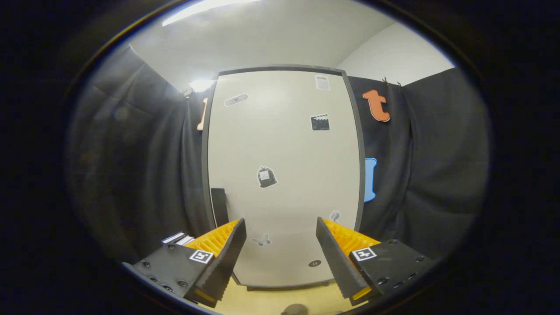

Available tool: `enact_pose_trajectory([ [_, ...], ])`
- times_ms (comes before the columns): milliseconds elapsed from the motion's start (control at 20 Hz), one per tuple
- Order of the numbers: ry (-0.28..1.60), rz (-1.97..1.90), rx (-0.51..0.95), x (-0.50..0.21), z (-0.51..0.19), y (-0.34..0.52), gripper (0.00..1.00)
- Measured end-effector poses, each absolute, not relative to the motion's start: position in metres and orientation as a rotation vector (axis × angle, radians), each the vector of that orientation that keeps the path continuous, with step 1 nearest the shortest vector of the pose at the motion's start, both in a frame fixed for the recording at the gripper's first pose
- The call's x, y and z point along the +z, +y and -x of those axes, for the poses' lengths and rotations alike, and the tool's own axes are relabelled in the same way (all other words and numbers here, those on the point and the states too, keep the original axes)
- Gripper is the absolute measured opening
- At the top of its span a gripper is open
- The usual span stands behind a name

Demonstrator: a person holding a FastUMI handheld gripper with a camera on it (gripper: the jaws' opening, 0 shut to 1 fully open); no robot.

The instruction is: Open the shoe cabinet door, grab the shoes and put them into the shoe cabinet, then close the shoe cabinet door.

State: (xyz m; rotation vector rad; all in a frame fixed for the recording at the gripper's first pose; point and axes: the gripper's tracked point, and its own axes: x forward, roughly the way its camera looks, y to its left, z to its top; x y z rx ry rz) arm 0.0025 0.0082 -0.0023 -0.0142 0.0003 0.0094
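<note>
The gripper (pixel 280 249) is held open and empty before the closed cabinet door (pixel 284 175) (dark handle (pixel 218 205) at its left edge), which probably must be grasped first.

Shoe cabinet door (pixel 284 175) ahead of fingers: smooth, matt, pale panel in dark frame, paper-like stickers (pixel 267 177) stuck flat. Handle (pixel 218 205) dark, matt. Gripper (pixel 280 245) spread apart, gripping nothing; fingers (pixel 218 238) ribbed, plastic-looking. Wall cloth (pixel 428 175) on both sides: matt, creased. Floor (pixel 271 299) below fingers: smooth, light, wood-look.
</note>
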Motion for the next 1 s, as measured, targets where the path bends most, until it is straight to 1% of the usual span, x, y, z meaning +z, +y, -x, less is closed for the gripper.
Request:
enact_pose_trajectory([
  [200, 0.008, 0.007, 0.012, -0.006, -0.005, 0.014, 0.98],
  [400, 0.029, 0.007, 0.04, -0.014, -0.016, 0.038, 0.98],
  [800, 0.059, -0.014, 0.091, -0.038, -0.063, 0.104, 0.98],
  [1000, 0.069, -0.025, 0.088, -0.05, -0.089, 0.123, 0.96],
])
